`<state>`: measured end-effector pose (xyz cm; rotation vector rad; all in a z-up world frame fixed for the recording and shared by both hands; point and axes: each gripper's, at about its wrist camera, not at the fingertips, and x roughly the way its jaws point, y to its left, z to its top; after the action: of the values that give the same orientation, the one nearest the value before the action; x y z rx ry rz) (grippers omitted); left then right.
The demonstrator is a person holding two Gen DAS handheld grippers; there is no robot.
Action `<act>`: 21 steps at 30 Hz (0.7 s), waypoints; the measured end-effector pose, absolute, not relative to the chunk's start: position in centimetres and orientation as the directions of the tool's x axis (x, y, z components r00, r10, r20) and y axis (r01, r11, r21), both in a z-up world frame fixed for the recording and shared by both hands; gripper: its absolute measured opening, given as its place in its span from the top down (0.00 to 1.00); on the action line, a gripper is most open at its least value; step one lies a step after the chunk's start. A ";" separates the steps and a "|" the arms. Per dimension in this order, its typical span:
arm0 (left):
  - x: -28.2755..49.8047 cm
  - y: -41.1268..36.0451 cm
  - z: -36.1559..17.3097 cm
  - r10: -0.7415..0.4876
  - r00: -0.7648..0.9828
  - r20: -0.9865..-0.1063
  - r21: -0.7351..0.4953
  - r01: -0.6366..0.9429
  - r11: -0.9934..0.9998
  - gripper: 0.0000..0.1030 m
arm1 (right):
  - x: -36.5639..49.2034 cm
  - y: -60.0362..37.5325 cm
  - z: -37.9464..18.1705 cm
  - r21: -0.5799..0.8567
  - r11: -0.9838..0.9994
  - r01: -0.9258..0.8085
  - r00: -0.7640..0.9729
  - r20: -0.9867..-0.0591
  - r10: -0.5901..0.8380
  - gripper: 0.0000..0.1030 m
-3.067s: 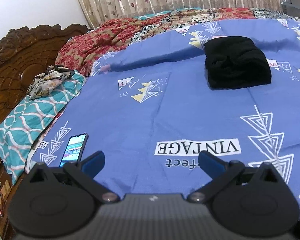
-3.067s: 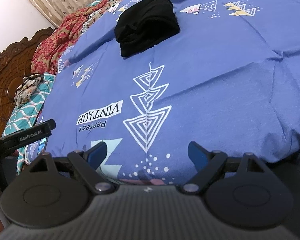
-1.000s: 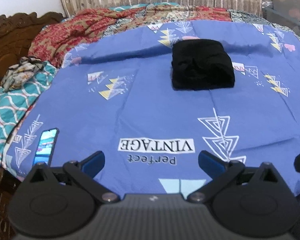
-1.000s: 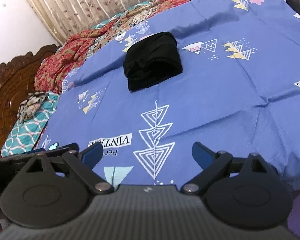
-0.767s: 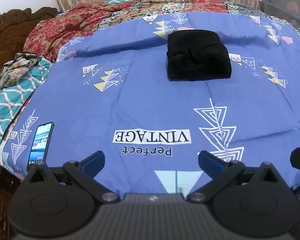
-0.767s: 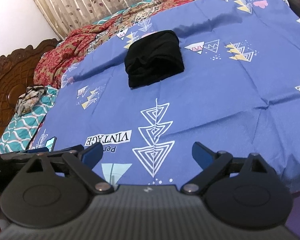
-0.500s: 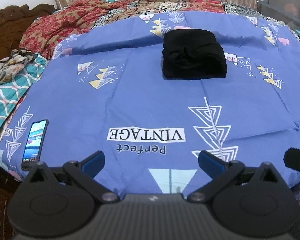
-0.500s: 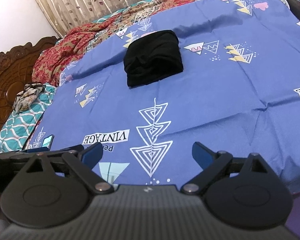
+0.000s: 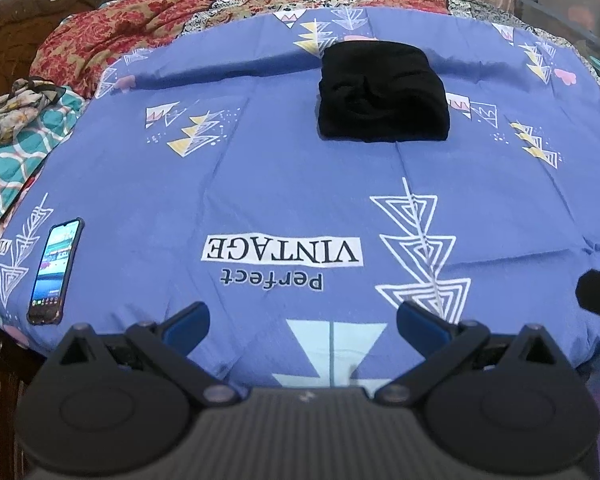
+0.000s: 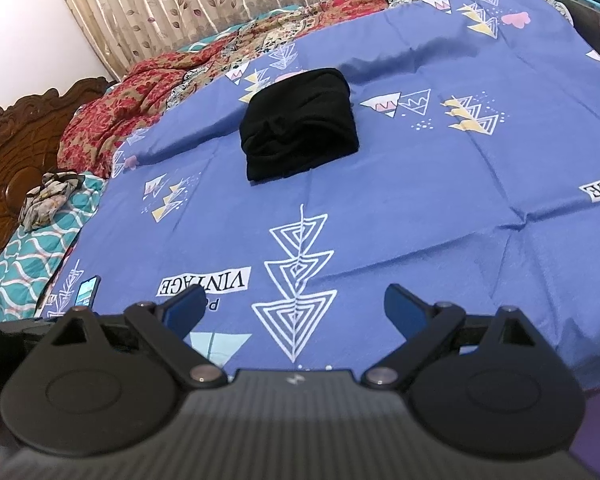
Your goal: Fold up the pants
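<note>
Pants (image 9: 382, 94) folded mid-bedsheet (image 9: 280, 184), left gripper (image 9: 302, 320) and right gripper (image 10: 294, 310) spread empty at near edge

Both grippers have backed away from the pants (image 9: 383, 94).

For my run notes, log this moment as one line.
pants: folded, on blue bedsheet | left gripper: open, empty | right gripper: open, empty | phone: bed edge

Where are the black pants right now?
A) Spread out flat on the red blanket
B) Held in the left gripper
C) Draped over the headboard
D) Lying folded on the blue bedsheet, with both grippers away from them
D: the pants sit as a compact folded bundle on the blue bedsheet, well beyond both open grippers.
</note>
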<state>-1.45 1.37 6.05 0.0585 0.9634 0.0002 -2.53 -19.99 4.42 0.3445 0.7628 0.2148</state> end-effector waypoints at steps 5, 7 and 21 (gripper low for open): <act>-1.4 1.4 5.8 0.026 0.562 -0.827 0.049 0.025 0.998 0.00 | -2.5 -20.0 4.2 0.382 0.922 -0.060 0.701 -0.641 0.311 0.05; -1.5 1.3 5.7 0.027 0.560 -0.828 0.049 0.024 0.999 0.00 | -2.5 -19.9 4.2 0.381 0.923 -0.059 0.700 -0.643 0.310 0.05; -1.4 1.3 5.3 0.013 0.543 -0.840 0.037 0.033 0.999 0.00 | -2.5 -19.8 4.3 0.381 0.923 -0.051 0.702 -0.643 0.304 0.05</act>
<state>-1.37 1.30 5.28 0.0501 0.9974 -0.0120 -2.55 -19.82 4.27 0.3501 0.7702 0.2026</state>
